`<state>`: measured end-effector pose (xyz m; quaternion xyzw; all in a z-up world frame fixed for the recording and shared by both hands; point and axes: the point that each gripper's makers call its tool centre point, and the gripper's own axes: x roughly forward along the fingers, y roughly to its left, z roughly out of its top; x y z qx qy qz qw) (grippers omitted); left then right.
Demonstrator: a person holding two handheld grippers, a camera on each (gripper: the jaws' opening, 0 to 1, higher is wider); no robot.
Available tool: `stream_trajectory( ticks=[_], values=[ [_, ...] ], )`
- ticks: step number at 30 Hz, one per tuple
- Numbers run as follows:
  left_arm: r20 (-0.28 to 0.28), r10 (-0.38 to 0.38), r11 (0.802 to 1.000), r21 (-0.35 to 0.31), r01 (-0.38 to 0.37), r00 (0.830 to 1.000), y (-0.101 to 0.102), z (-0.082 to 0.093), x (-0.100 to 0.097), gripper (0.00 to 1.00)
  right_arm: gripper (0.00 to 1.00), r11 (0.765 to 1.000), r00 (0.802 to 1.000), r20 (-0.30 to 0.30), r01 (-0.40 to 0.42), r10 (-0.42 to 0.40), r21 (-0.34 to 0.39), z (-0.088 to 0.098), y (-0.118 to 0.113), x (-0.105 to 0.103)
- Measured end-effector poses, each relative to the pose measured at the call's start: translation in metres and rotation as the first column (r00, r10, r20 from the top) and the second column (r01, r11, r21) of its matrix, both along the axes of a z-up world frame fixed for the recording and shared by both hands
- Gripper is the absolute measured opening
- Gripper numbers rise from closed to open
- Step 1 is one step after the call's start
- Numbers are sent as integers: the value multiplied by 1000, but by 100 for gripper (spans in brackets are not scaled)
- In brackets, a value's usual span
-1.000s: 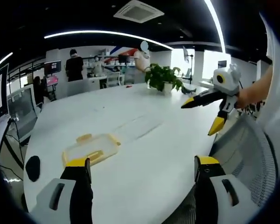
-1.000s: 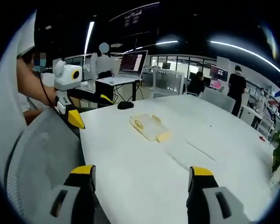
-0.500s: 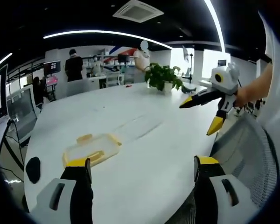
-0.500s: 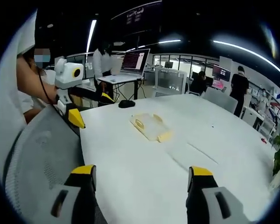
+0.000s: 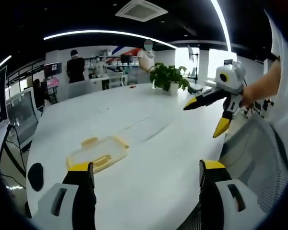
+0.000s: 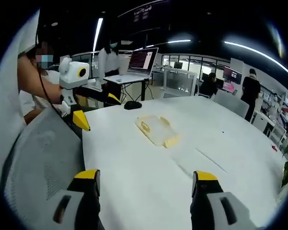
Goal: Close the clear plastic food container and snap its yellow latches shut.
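Both grippers sit slightly higher than 1 second ago, and the container has not moved on the table.
Broad bare white table surrounds the clear container, lid on, its yellow latches sticking outward; it lies well in from the near edge, beside a dark mouse. Left gripper and right gripper hover over that edge, jaws wide apart, gripping nothing. A mesh chair back stands just beside the table edge; a potted plant stands far across.

Bare white table is lying open around the container; a mesh chair back is crowding the near edge.
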<state>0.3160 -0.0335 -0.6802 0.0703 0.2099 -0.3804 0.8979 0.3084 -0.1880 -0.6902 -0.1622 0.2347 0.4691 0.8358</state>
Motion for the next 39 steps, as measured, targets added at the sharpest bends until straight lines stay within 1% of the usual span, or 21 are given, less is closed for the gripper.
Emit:
stream_trajectory(
  ticks=[4, 6, 11, 16, 20, 30, 31, 34, 37, 39],
  values=[
    [-2, -7, 1000, 7, 7, 1000, 4, -1, 5, 88, 77, 1000, 1000, -8, -16, 16, -11, -3, 3, 6],
    [-6, -11, 1000, 22, 11, 1000, 7, -3, 7, 88, 77, 1000, 1000, -8, -23, 23, -17, -3, 4, 8],
    [-14, -14, 1000, 22, 15, 1000, 9, -5, 11, 87, 76, 999, 999, -9, -44, 43, -23, -4, 8, 11],
    [-21, -29, 999, 38, 30, 999, 12, -9, 14, 87, 76, 998, 998, -12, -57, 56, -31, -5, 11, 16],
    [-24, -36, 998, 42, 37, 999, 15, -9, 18, 87, 75, 997, 997, -13, -70, 70, -36, -5, 14, 20],
    [-20, -95, 990, 105, 97, 995, 24, -15, 28, 86, 75, 992, 994, -21, -109, 107, -64, -9, 18, 32],
    [-20, -103, 987, 126, 105, 994, 27, -17, 30, 86, 75, 992, 994, -26, -110, 109, -62, -9, 18, 33],
    [-24, -118, 983, 139, 121, 993, 28, -19, 32, 85, 75, 991, 993, -28, -120, 118, -65, -9, 20, 36],
    [-23, -147, 974, 172, 149, 989, 29, -23, 32, 85, 74, 990, 992, -32, -123, 121, -71, -10, 21, 39],
    [-30, -158, 970, 180, 161, 987, 29, -24, 33, 85, 73, 987, 991, -11, -132, 132, -95, -10, 20, 44]
  ],
)
